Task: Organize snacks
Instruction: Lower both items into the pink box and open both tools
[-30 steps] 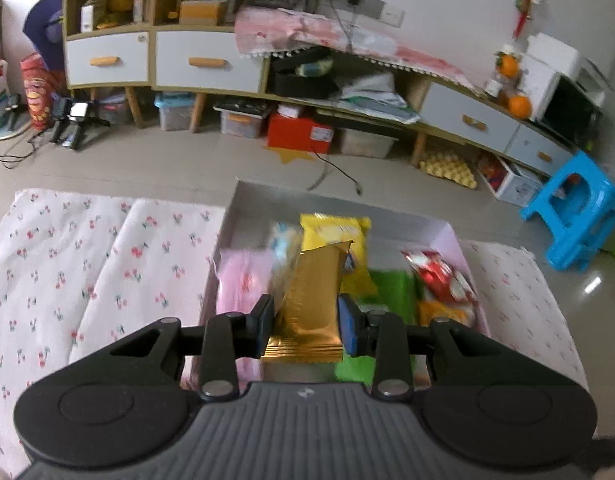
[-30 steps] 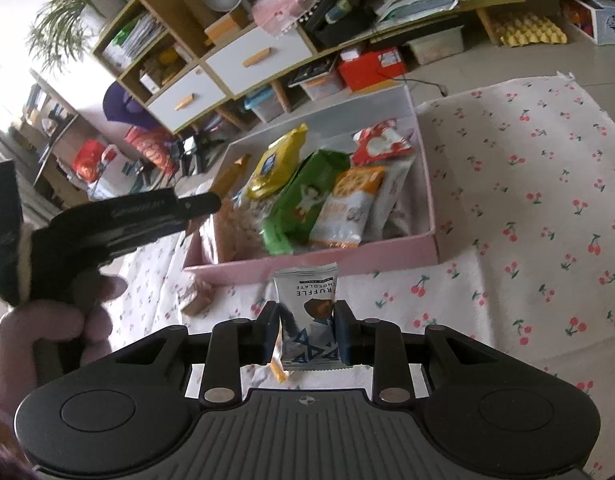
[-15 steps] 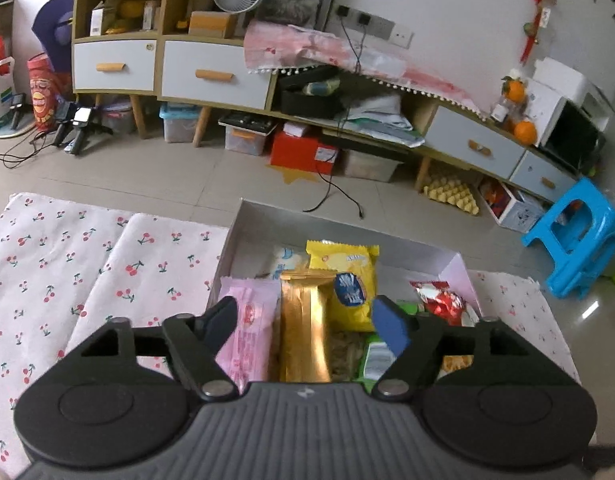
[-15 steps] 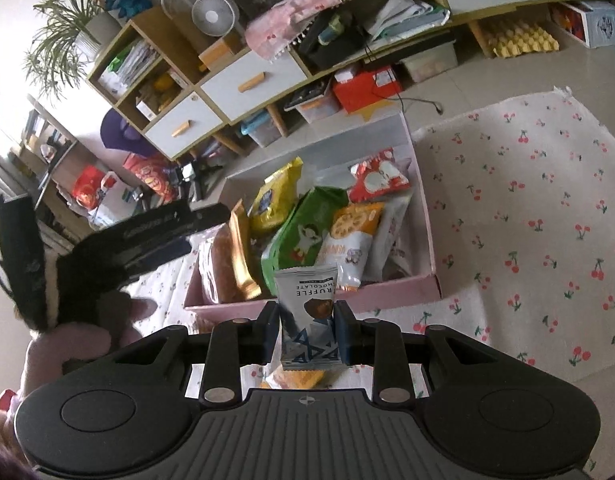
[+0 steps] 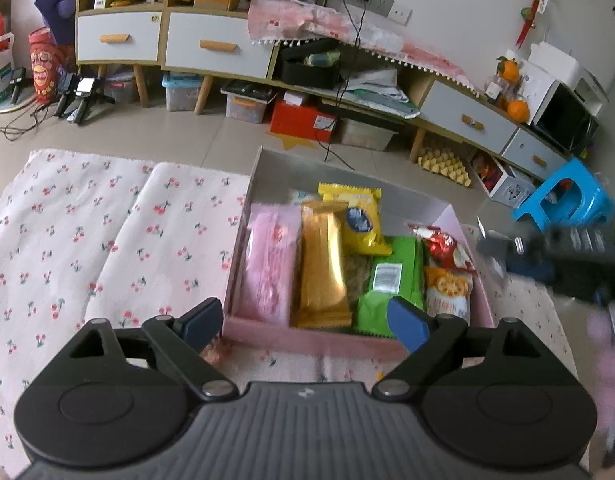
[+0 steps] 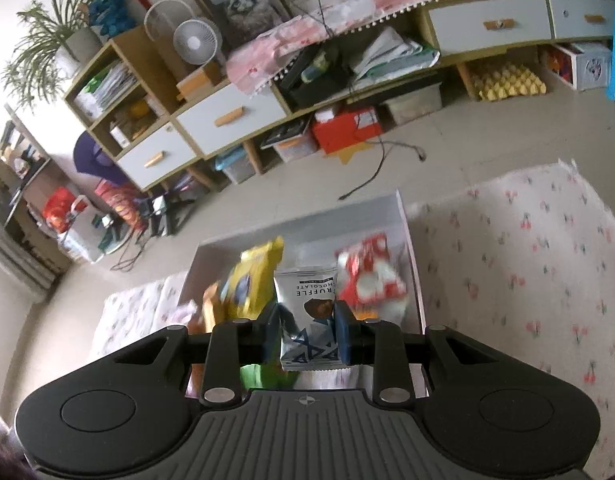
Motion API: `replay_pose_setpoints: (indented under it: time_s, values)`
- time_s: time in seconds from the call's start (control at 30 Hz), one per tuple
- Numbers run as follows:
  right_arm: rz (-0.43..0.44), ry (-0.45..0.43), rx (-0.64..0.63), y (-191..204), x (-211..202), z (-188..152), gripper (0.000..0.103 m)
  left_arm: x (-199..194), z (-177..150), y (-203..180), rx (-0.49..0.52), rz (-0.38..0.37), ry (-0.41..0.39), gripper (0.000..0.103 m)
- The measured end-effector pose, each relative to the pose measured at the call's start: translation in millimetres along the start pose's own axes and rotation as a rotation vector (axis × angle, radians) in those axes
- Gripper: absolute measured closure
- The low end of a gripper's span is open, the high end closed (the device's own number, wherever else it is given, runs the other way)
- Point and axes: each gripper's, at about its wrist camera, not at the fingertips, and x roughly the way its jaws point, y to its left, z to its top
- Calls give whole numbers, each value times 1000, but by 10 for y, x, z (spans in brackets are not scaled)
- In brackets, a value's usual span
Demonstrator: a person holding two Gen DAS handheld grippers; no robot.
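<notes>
A pink box (image 5: 307,339) on the cherry-print cloth holds several snack packs: a pink pack (image 5: 269,260), a gold pack (image 5: 322,264), a yellow pack (image 5: 359,220), a green pack (image 5: 391,280) and a red-and-white pack (image 5: 445,248). My left gripper (image 5: 305,320) is open and empty, just in front of the box's near wall. My right gripper (image 6: 306,330) is shut on a white truffle chocolate packet (image 6: 307,312), held over the box (image 6: 403,216). It shows blurred at the right of the left wrist view (image 5: 547,256).
The cherry-print cloth (image 5: 87,240) spreads left of the box and also right of it (image 6: 527,260). A small snack piece (image 5: 215,350) lies by the left finger. Low cabinets (image 5: 203,44), storage bins and a blue stool (image 5: 567,196) stand on the floor beyond.
My left gripper opened and let go of the gold pack, which now lies in the box, then drew back. My right gripper carried the truffle packet forward over the box.
</notes>
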Motion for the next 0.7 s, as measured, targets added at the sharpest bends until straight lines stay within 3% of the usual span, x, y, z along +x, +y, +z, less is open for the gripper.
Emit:
replay_pose_setpoints:
  time_s: [0.27, 0.57, 0.63, 0.7]
  values:
    - [-41, -21, -25, 87, 344, 223, 75, 75, -56, -42, 46, -4, 11, 14]
    - [3, -71, -20, 175, 503, 298, 70, 97, -148, 24, 42, 0, 28, 14]
    - [2, -85, -26, 196, 470, 306, 53, 99, -154, 34, 38, 4, 32, 14]
    - [-11, -88, -27, 200, 426, 301, 42, 99, -152, 38, 37, 9, 32, 14]
